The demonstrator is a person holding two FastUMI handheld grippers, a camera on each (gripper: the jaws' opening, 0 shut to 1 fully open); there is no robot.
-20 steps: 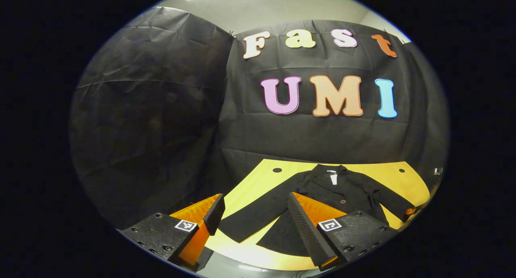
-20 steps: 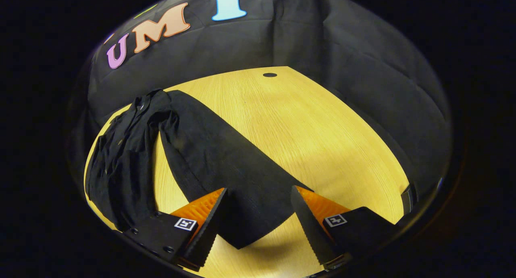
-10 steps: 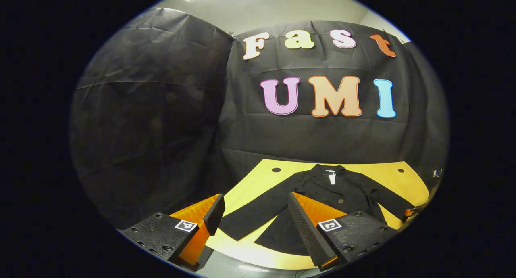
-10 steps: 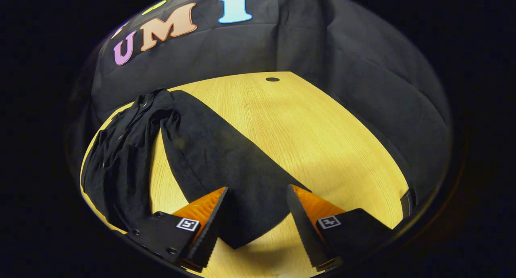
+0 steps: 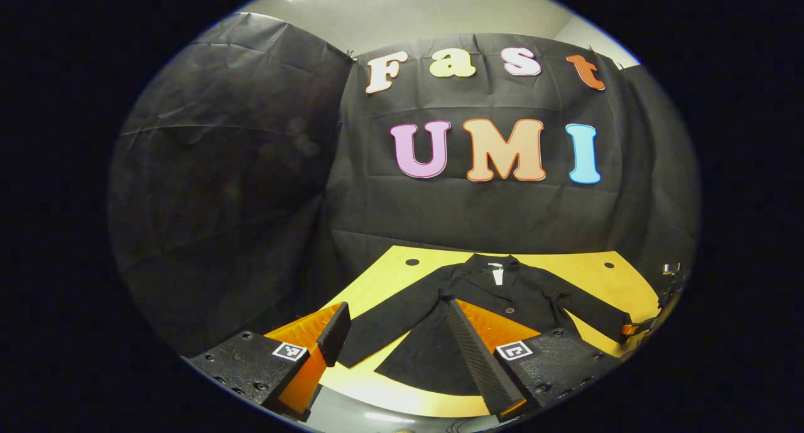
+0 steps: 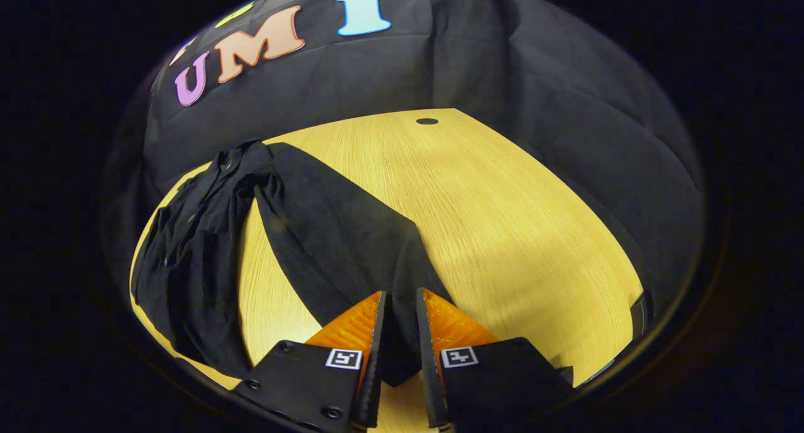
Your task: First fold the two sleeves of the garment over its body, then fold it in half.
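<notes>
1. The right gripper is seen closed to a narrow gap on the cuff end of the right sleeve, with cloth bunched between its two fingers. This is judged to be the pinch needed before the sleeve can be lifted and laid over the body.

2. The left gripper is held wide apart and empty above the near edge of the desk, with the left sleeve lying between and beyond its fingers. It is judged to be held ready for that sleeve.

3. The garment is spread flat on the desk, collar toward the far edge, both sleeves angled out toward the near corners. No fold is seen made yet.

4. In the right gripper view the body of the garment lies rumpled toward the left edge of the desk, while the gripped sleeve runs as a flat, broad band with a ridge raised near the fingers.

5. The cloth appears dark, matt and soft, with small buttons down the front; limp draping is to be expected. The desk is of pale wood grain, smooth, with round holes near its far corners.
</notes>
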